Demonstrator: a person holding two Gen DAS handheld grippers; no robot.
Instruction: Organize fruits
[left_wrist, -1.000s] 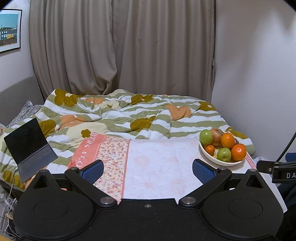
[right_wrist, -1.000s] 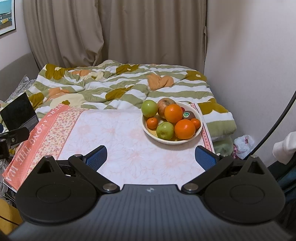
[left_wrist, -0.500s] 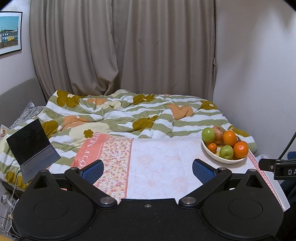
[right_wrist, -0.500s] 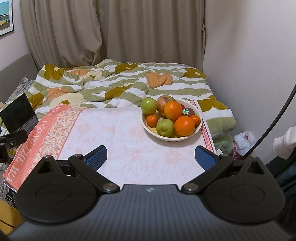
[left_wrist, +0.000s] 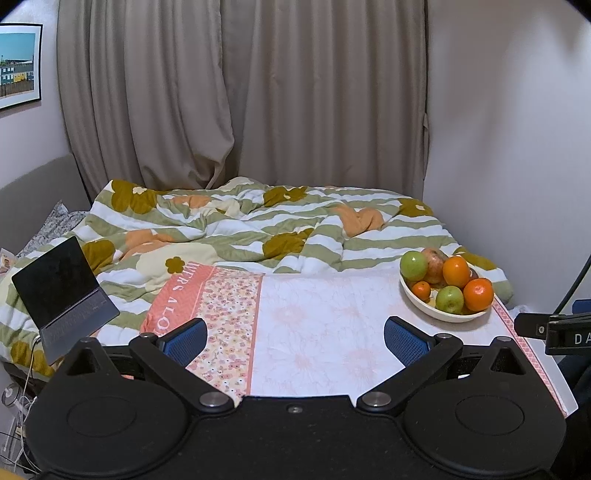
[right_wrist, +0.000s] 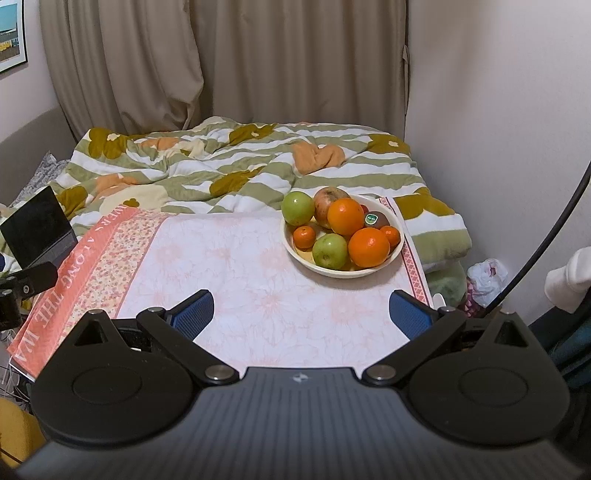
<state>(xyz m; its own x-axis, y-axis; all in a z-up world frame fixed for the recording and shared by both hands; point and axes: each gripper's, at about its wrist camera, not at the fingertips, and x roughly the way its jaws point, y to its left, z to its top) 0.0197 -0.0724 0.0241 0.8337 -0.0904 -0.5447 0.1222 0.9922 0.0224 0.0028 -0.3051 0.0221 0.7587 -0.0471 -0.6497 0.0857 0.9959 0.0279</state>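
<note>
Fruits (right_wrist: 338, 230): all heaped in bowl (right_wrist: 399, 224); none on cloth (right_wrist: 236, 273) beside bowl.
Left gripper (left_wrist: 293, 334): fingers spread, empty.
Right gripper (right_wrist: 300, 314): spread, empty.
Progress: fits sorted or unsorted.

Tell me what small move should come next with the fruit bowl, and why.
Probably bring the right hand-held gripper forward toward the bowl. It is open and empty, the fruit is all piled in the bowl, and the near orange sits on top, closest to it. The left hand-held gripper is farther away.

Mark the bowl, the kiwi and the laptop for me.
bowl (right_wrist: 334, 272): right wrist view, bare front rim.
kiwi (right_wrist: 380, 220): right wrist view, brown skin beside its sticker.
laptop (left_wrist: 55, 275): left wrist view, dark screen.
</note>
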